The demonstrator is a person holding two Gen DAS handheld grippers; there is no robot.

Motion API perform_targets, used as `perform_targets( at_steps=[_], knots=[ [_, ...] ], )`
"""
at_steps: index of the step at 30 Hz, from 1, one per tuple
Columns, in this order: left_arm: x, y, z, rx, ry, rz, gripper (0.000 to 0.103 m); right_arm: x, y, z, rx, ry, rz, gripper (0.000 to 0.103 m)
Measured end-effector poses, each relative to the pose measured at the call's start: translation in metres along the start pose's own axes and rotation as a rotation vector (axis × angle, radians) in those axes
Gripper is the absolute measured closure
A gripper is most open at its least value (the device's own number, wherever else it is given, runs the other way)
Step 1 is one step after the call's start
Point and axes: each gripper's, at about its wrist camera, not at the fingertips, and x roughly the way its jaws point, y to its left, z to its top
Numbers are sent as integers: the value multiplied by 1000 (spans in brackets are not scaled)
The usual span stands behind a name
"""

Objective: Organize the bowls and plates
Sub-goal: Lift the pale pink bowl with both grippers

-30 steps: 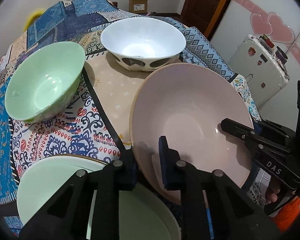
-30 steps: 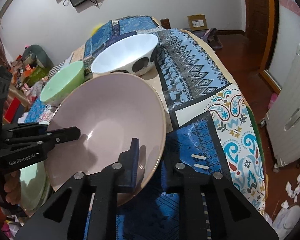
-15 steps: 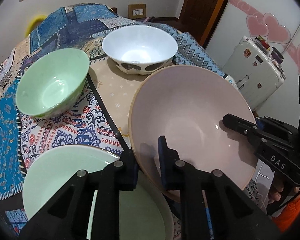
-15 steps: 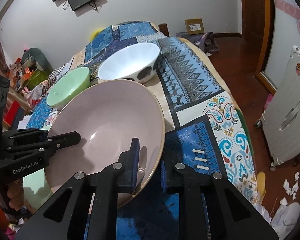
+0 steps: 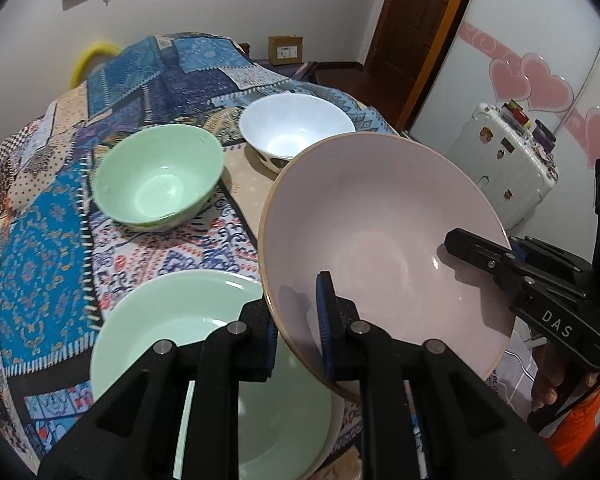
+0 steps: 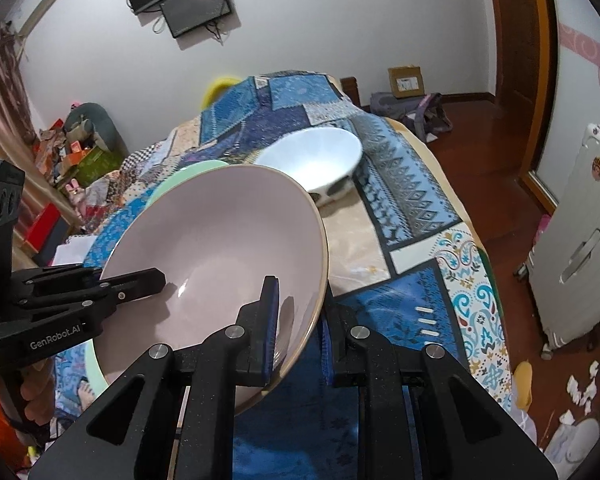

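From the left wrist camera, the left tongs (image 5: 295,332) were clamped on the near rim of the pink plate (image 5: 380,248), one pad inside the dish and one beneath it. The right tongs (image 5: 480,252) gripped the opposite rim, so the plate hung in the air between both, tilted toward the lens. Below its left edge lay the green plate (image 5: 171,320) on the patterned cloth of the surface (image 5: 39,248); further back stood the green bowl (image 5: 159,176) and the white bowl (image 5: 295,132), apart from each other. Judging by this layout, the step in hand was carrying the pink plate to stack on the green plate. Doing it well would mean levelling the plate first and keeping both grips matched in height.

From the right wrist camera, the right tongs (image 6: 300,332) were shut on the plate's rim (image 6: 316,304), with the left tongs (image 6: 139,280) pinching the far side. The pink plate (image 6: 219,240) hid most of the green bowl (image 6: 187,172) and part of the white bowl (image 6: 316,160). The green plate showed only as a sliver under the plate's low edge. A thin rim pinch on glazed ware would likely slip under twist, so the two hands should probably travel together, lower slowly, centre over the green plate, and release only once the plate rested.
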Motion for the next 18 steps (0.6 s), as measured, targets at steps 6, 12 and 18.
perform_targets(
  at_steps=[6,12,18],
  knots=[
    [-26,12,-10,-21,-31,17,86,-3,23,1,-33,-14,21,87],
    [-53,31,-25,-49,-63,35,86,-2,48,0,-65,-20,47,87],
    [-75,54,-39,-86,-89,60,86,1,77,-2,-106,-23,79,87]
  ],
)
